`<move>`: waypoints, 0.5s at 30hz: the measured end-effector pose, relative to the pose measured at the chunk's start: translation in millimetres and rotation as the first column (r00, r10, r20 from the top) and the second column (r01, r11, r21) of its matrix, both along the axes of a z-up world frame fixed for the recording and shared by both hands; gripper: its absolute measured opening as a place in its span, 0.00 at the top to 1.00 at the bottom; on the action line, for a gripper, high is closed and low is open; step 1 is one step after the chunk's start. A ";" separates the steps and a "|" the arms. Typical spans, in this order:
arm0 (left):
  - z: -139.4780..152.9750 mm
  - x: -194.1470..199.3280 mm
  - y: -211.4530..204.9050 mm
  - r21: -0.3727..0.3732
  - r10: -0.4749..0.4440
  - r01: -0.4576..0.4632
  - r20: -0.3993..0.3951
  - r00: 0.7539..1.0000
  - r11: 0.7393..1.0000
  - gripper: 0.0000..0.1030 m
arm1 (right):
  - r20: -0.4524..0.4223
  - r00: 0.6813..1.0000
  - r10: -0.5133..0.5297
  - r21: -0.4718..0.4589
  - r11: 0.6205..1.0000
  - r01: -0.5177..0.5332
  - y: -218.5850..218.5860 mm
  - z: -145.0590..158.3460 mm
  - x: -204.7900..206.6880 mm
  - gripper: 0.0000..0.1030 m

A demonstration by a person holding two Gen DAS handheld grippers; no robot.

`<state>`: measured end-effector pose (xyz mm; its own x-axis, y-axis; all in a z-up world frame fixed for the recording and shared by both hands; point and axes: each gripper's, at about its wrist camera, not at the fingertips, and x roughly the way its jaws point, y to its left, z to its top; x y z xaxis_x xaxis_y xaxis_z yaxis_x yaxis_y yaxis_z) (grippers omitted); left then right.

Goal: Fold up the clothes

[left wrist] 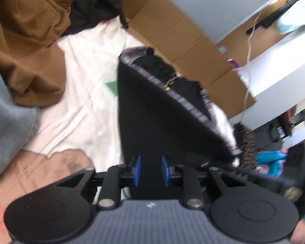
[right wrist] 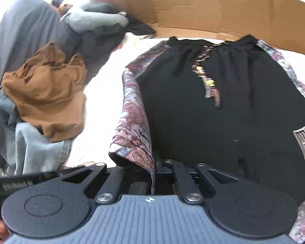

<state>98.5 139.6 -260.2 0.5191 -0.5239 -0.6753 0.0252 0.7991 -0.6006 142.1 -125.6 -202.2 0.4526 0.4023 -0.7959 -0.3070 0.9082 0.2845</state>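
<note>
1. The black shorts lie spread out on a white sheet, with the waist end away from the right gripper's camera.
2. The shorts have flowery strips down both sides and a cord with beads at the waist.
3. The right gripper is closed tight on the flowery edge of the shorts, at the near left corner.
4. The left gripper has its blue pads a little way apart. Black cloth of the shorts sits between the pads, and they do not seem to squeeze it.
5. A brown top lies in a heap to the left, on some grey clothes.
6. Cardboard boxes stand behind the sheet.
</note>
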 end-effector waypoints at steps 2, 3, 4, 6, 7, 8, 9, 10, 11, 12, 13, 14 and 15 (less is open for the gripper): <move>-5.5 1.1 -6.4 0.019 -0.012 0.013 -0.015 1.000 1.000 0.76 | -0.028 0.999 -0.019 0.006 1.000 0.019 -13.2 6.7 5.9 0.98; -7.6 1.9 -10.2 0.029 -0.024 0.025 -0.018 1.000 0.999 0.76 | -0.032 0.999 -0.010 0.003 1.000 0.010 -17.9 10.6 8.8 0.98; -8.6 3.1 -15.0 0.037 -0.037 0.037 -0.019 0.999 0.999 0.76 | -0.036 0.999 -0.001 0.000 1.000 0.001 -22.6 14.5 11.8 0.98; -10.0 5.8 -24.2 0.045 -0.058 0.059 -0.023 0.998 0.997 0.76 | -0.042 0.999 0.026 -0.010 1.000 -0.027 -30.5 21.7 17.1 0.98; -10.6 7.4 -28.1 0.048 -0.063 0.065 -0.026 0.998 0.997 0.76 | -0.046 0.998 0.040 -0.013 0.999 -0.040 -35.3 25.1 20.1 0.98; -11.2 9.2 -32.0 0.049 -0.068 0.070 -0.030 0.997 0.996 0.75 | -0.057 0.997 0.046 -0.009 0.999 -0.047 -40.9 27.8 23.1 0.98; -11.8 11.1 -35.9 0.049 -0.074 0.075 -0.034 0.997 0.996 0.75 | -0.069 0.996 0.050 0.000 0.999 -0.050 -47.6 30.2 26.2 0.98; -12.5 13.1 -39.8 0.053 -0.078 0.080 -0.041 0.996 0.995 0.75 | -0.082 0.995 0.053 0.015 0.999 -0.051 -55.0 31.8 29.1 0.98; -13.2 15.3 -43.8 0.058 -0.082 0.085 -0.048 0.995 0.995 0.75 | -0.094 0.994 0.055 0.030 0.998 -0.053 -62.4 32.4 31.7 0.99; -13.7 17.7 -48.5 0.065 -0.091 0.095 -0.056 0.994 0.993 0.75 | -0.105 0.993 0.060 0.044 0.997 -0.055 -69.4 32.5 34.4 0.99; -13.1 19.8 -53.6 0.076 -0.101 0.105 -0.057 0.993 0.992 0.75 | -0.115 0.991 0.066 0.058 0.997 -0.059 -76.1 32.4 37.1 0.99; -12.2 21.8 -58.6 0.088 -0.110 0.115 -0.056 0.992 0.989 0.75 | -0.126 0.989 0.077 0.070 0.995 -0.068 -81.4 31.4 39.1 0.99; -11.2 23.9 -63.6 0.099 -0.120 0.125 -0.056 0.991 0.987 0.75 | -0.134 0.987 0.092 0.083 0.993 -0.082 -86.8 30.2 40.5 0.99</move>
<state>122.4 76.0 -271.5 0.4200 -0.5083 -0.7518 0.0989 0.8491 -0.5188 182.6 -212.4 -172.0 0.3019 0.4977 -0.8131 -0.3370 0.8536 0.3973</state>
